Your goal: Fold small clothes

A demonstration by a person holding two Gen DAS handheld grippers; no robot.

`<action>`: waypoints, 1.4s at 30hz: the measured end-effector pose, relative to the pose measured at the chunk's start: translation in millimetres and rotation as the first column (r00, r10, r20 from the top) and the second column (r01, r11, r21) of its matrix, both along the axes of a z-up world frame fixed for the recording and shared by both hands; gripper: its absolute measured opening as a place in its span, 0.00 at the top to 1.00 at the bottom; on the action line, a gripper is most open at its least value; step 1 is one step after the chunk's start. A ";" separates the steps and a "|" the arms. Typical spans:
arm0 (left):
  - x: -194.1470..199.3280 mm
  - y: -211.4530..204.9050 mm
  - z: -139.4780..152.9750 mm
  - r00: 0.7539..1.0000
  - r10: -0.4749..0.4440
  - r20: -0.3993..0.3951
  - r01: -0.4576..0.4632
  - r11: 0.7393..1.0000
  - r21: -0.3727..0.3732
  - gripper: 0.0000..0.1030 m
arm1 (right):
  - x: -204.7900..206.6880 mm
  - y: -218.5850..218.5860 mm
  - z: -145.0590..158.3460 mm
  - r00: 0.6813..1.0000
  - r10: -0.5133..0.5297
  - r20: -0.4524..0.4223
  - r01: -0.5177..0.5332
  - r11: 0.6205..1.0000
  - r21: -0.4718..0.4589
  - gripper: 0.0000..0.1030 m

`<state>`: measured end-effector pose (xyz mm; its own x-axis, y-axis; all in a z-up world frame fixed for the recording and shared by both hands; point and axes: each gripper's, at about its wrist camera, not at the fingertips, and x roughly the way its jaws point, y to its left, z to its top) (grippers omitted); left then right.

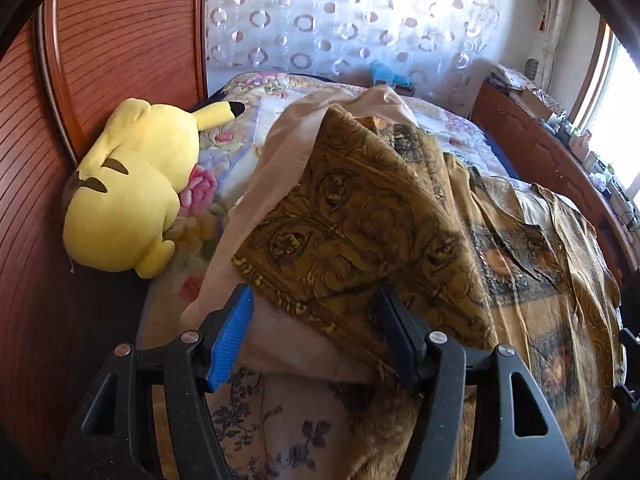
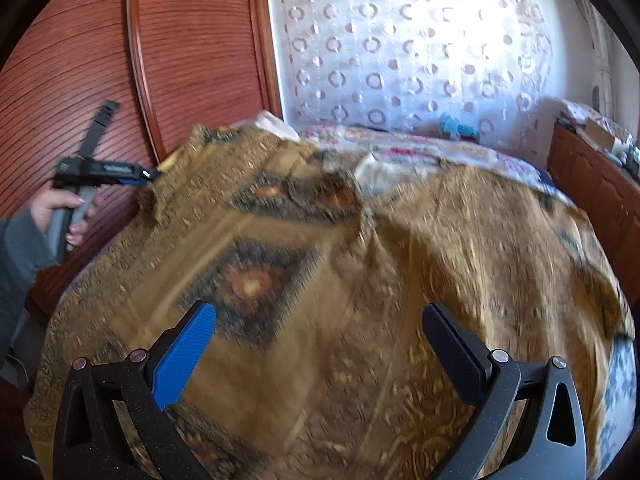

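A brown and gold patterned garment (image 1: 360,216) lies spread over the bed, its pale lining (image 1: 280,152) showing where a flap is folded back. My left gripper (image 1: 316,304) is open, its fingers either side of the lifted flap's edge. It also shows in the right wrist view (image 2: 136,174) at the garment's far left edge, held by a hand. My right gripper (image 2: 320,320) is open and empty, hovering over the middle of the garment (image 2: 360,280), which is blurred there.
A yellow plush toy (image 1: 132,192) lies on the floral bedspread (image 1: 240,92) by the wooden headboard (image 1: 100,60). A wooden footboard (image 1: 560,160) and cluttered sill run along the right. A curtain (image 2: 400,60) hangs behind the bed.
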<state>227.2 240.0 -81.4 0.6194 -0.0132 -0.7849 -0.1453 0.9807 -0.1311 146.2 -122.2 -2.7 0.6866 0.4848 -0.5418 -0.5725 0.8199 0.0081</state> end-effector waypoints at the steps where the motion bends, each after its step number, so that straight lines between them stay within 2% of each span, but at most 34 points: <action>1: 2.8 -1.2 -0.8 1.000 -0.001 -0.002 0.001 1.000 0.002 0.37 | -0.3 3.2 3.7 1.000 0.009 0.011 -0.009 1.000 0.004 0.00; 5: 4.0 -8.4 1.8 1.000 -0.005 0.021 0.005 0.999 0.036 0.40 | -4.3 13.3 8.6 0.999 0.039 0.036 -0.039 0.999 0.010 0.00; 8: 6.3 -11.5 -2.0 1.000 -0.010 -0.008 0.010 0.999 0.050 0.53 | -5.2 16.5 3.5 0.998 0.051 0.029 -0.051 0.999 0.005 0.00; 9: 6.3 -12.6 -2.2 1.000 -0.011 -0.008 0.012 0.998 0.063 0.61 | -5.1 17.0 1.1 0.998 0.052 0.024 -0.052 0.999 0.001 0.00; 10: 6.2 -13.0 -2.0 1.000 -0.017 -0.008 0.018 0.997 0.073 0.78 | -5.1 16.6 -0.4 0.998 0.053 0.020 -0.053 0.999 -0.001 0.00; 11: 5.7 -15.0 -1.0 1.000 -0.024 -0.009 0.025 0.996 0.085 0.85 | -4.4 15.6 -2.0 0.999 0.052 0.017 -0.052 0.999 -0.002 0.00; 13: 2.5 -20.0 6.5 1.000 -0.022 0.011 0.020 0.991 0.129 0.90 | -1.9 14.5 -1.9 0.999 0.048 0.014 -0.048 0.999 0.000 0.00; 16: -4.5 -30.9 26.2 0.996 -0.045 0.073 0.033 0.986 0.164 0.91 | -0.8 12.8 0.7 0.999 0.040 0.014 -0.040 0.999 0.005 0.00; 19: -7.1 -55.1 48.2 0.987 -0.118 0.112 0.097 0.979 0.179 0.91 | -1.2 11.1 0.9 0.999 0.033 0.016 -0.034 0.999 0.010 0.00; 23: -4.4 -100.7 70.6 0.964 -0.235 0.126 0.211 0.961 0.180 0.90 | -0.7 6.7 1.1 1.000 0.016 0.016 -0.017 1.000 0.023 0.00; 26: -5.4 -130.6 85.3 0.941 -0.309 0.139 0.278 0.938 0.207 0.75 | 0.4 -0.9 1.3 1.000 -0.002 0.011 0.002 0.999 0.040 0.00; 28: -11.7 -139.8 93.4 0.921 -0.350 0.171 0.311 0.926 0.215 0.52 | 1.6 -3.9 1.1 1.000 -0.012 0.008 0.011 0.999 0.041 0.00; 29: -16.8 -141.9 96.3 0.913 -0.363 0.187 0.322 0.921 0.218 0.49 | 2.5 -5.3 1.1 1.000 -0.016 0.008 0.016 0.999 0.040 0.00; 31: -21.2 -140.6 97.8 0.910 -0.367 0.192 0.324 0.920 0.220 0.31 | 2.5 -7.9 2.2 1.000 -0.023 0.011 0.023 0.999 0.041 0.00; 32: -24.1 -138.0 97.2 0.911 -0.364 0.196 0.322 0.922 0.215 0.27 | 3.1 -9.1 2.9 1.000 -0.027 0.012 0.027 0.999 0.044 0.00; 33: -26.2 -134.5 95.2 0.913 -0.358 0.196 0.317 0.925 0.210 0.24 | 3.4 -10.5 3.3 0.999 -0.030 0.012 0.030 0.998 0.046 0.00; 36: -33.2 -125.8 81.0 0.924 -0.341 0.171 0.305 0.930 0.204 0.24 | 4.8 -14.8 4.5 0.999 -0.042 0.014 0.041 0.998 0.048 0.00; 42: -33.4 -126.4 35.2 0.946 -0.309 0.097 0.290 0.942 0.170 0.24 | 11.0 -24.8 6.8 0.994 -0.091 0.062 0.090 0.996 0.018 0.00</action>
<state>193.8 113.6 -46.2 0.6954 -0.0994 -0.7117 0.1660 0.9858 0.0245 157.2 -147.0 4.1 0.7602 0.4270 -0.4896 -0.4958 0.8683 -0.0125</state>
